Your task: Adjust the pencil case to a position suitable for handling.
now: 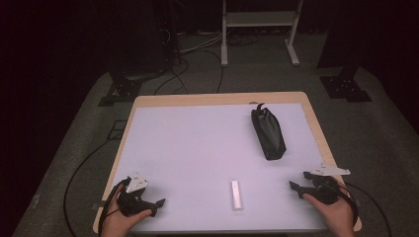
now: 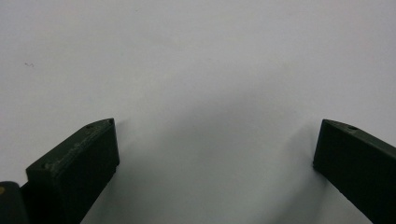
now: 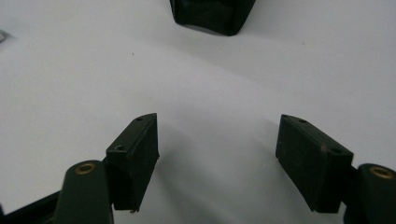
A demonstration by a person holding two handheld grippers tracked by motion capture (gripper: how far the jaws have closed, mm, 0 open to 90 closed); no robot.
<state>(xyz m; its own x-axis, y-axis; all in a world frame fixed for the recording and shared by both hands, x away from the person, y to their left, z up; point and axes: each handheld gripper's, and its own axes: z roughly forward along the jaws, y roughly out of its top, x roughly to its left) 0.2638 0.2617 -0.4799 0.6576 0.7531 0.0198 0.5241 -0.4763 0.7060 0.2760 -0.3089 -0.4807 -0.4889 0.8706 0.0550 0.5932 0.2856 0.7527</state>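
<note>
With both the left gripper [image 1: 157,201] and right gripper [image 1: 299,183] resting jaws spread and empty at the table's [image 1: 197,143] near edge, the right should reach for the nearby black pouch [image 1: 268,133] lying far right, squarely across its width.

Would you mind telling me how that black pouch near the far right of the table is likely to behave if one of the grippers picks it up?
The black pouch looks like soft fabric, so it would probably sag or fold rather than stay stiff. It lies flat and long, so rolling seems unlikely. The loop at its far end might offer an easier hold.
</note>
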